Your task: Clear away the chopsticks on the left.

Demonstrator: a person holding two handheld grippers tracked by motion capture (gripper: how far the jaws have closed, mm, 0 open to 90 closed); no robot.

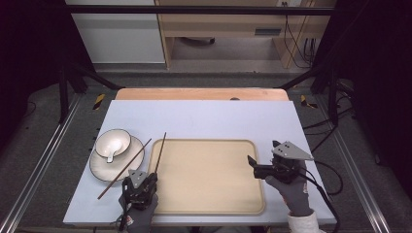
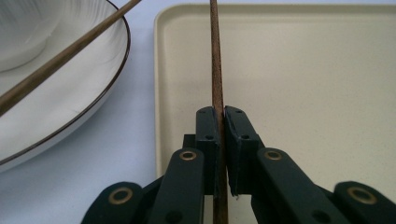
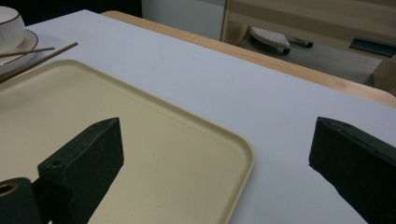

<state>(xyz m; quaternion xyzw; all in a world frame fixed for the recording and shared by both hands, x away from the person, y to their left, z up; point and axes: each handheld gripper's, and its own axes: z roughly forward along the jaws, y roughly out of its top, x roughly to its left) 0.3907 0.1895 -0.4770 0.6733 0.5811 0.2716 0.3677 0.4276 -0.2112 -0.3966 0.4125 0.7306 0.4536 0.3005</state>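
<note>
My left gripper is shut on a dark wooden chopstick over the left rim of the beige tray. The stick points away from me along that rim. A second chopstick lies slantwise across the white plate. On the plate stands a white bowl with a spoon in it. My right gripper hangs open over the tray's right edge, nothing between its jaws.
The tray lies on a pale mat over a wooden table. Black frame posts stand at both sides, with cables on the floor to the right. Both chopstick tips reach in at the far left of the right gripper view.
</note>
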